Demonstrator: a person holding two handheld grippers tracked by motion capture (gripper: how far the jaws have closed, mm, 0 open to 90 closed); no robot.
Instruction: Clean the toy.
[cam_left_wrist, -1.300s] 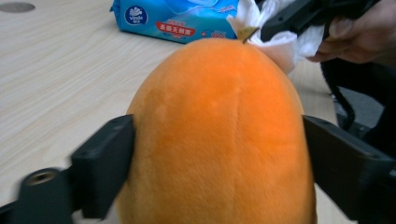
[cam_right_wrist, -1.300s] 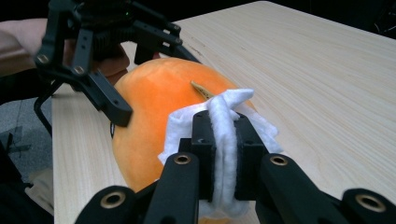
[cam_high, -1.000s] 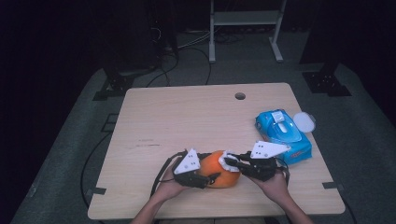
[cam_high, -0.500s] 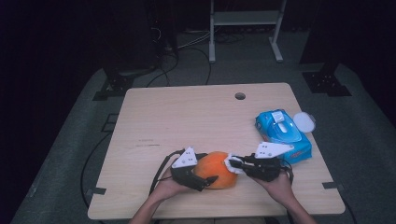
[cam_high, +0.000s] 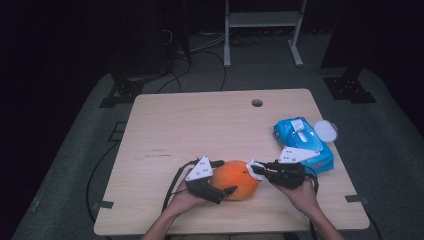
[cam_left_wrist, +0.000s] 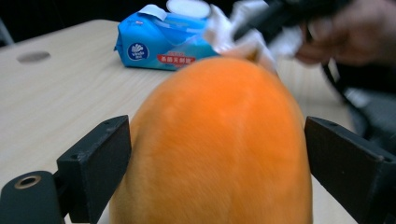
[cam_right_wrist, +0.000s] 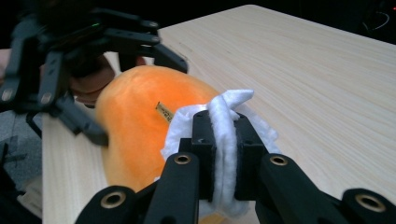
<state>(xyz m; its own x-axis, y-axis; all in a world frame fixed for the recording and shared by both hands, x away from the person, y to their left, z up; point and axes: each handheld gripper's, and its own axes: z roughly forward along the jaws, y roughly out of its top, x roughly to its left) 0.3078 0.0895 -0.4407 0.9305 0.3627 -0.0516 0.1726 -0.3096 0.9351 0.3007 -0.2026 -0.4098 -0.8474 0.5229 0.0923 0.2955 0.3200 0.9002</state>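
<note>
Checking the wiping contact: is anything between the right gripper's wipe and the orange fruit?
Nothing visible. The right gripper is shut on the white wipe, which lies directly against the orange fruit. The left gripper fingers, just opened, flank the fruit.

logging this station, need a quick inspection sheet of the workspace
surface: wooden table, round hole near far edge, mostly bare
job's things: orange fruit on the near part of the table; white wipe pressed against it
clutter: blue wipe pack at the right side, lid flipped open
grippers: left gripper jaws have just been opening, fruit between them, gaps at both sides; right gripper shut on the wipe
cables: black cable trails from the left gripper; more cables on the floor behind
surroundings: dark room, grey floor mat, white frame legs behind the table
</note>
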